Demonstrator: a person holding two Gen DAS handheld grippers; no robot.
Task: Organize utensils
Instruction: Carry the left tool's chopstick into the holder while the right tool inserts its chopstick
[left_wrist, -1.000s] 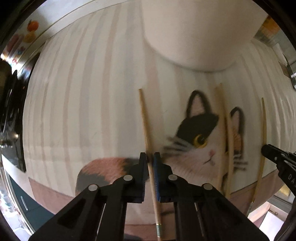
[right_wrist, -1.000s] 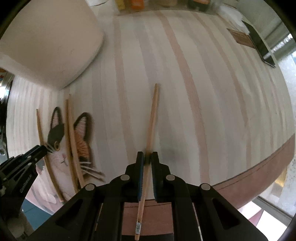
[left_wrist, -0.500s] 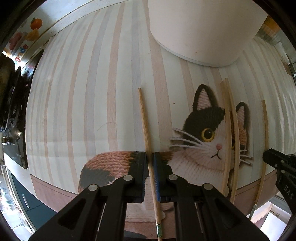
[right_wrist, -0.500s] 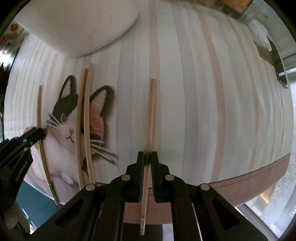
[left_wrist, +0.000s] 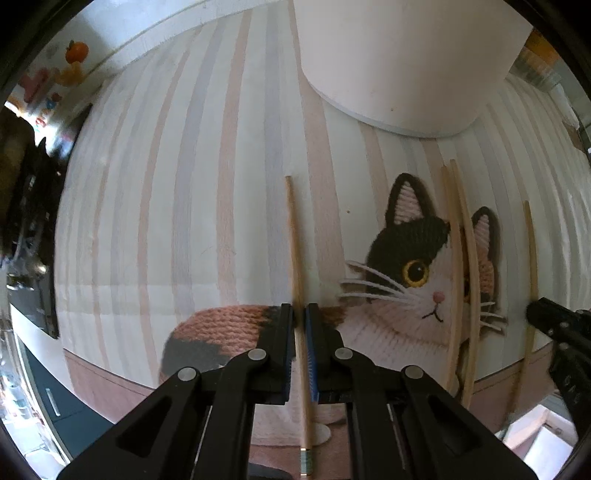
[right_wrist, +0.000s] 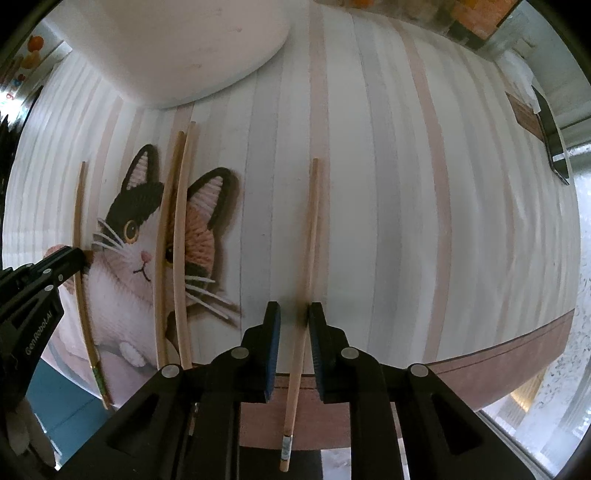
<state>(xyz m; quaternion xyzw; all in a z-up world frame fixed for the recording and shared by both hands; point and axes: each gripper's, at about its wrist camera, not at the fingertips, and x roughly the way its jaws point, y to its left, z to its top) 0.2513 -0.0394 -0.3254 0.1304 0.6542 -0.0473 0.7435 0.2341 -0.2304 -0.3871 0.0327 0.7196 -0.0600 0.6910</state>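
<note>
Chopsticks lie spread over a striped mat (left_wrist: 155, 206) printed with a cat (left_wrist: 413, 269), and each claw has one running between its fingers.

On the left, the claw (left_wrist: 299, 314) is closed to a narrow slot around a chopstick (left_wrist: 295, 251); its blue pads sit right against the wood, pinching it. That stick runs straight out ahead of the fingertips and back under the claw, its banded butt end showing below the fingers. To this claw's right, two more chopsticks (left_wrist: 460, 266) lie close together across the cat's face, and beyond them a fourth runs past the tip of the other claw.

On the right, the claw (right_wrist: 294, 314) stands partly open. A chopstick (right_wrist: 308, 258) lies in the gap, close to the right-hand pad with clear space at the left-hand pad; whether it touches the pad cannot be told. It reaches forward well past the fingertips and back beneath the claw, its banded end hanging out past the mat's brown edge.

A large white bowl (right_wrist: 184, 48) stands on the mat ahead of both claws, well beyond the tips of the chopsticks.
</note>
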